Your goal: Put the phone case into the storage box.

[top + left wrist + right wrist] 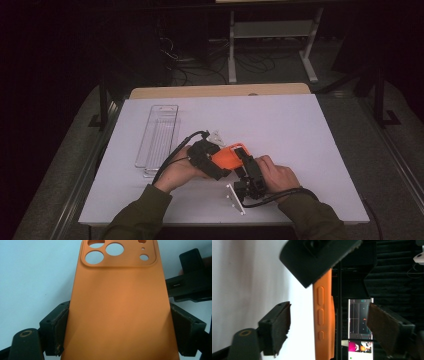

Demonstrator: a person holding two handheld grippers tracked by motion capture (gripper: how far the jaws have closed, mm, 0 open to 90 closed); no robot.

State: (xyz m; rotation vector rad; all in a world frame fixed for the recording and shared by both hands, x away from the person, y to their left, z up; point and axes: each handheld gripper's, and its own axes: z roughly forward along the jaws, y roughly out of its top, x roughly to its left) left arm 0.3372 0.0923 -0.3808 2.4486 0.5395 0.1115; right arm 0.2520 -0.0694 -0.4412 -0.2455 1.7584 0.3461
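The left gripper [212,162] is clamped on an orange phone case [227,157], gripping it across its width by the two long edges. In the left gripper view the case [120,312] stands between both pads with its back panel facing the camera and the camera cutouts toward 12 o'clock.

The right gripper [245,167] approaches the case from 5 o'clock in the high view. Its jaws stand apart on either side of the case. In the right gripper view the case [324,322] appears edge-on, side buttons visible, with clear gaps to both pads [280,326]; nothing is pressed.

The case is held above the white bench [300,140], near its front centre. A clear plastic tray [159,137] lies at 10 o'clock from the case, well apart. A small white bracket [235,197] lies on the bench at 6 o'clock, just beside the right gripper.
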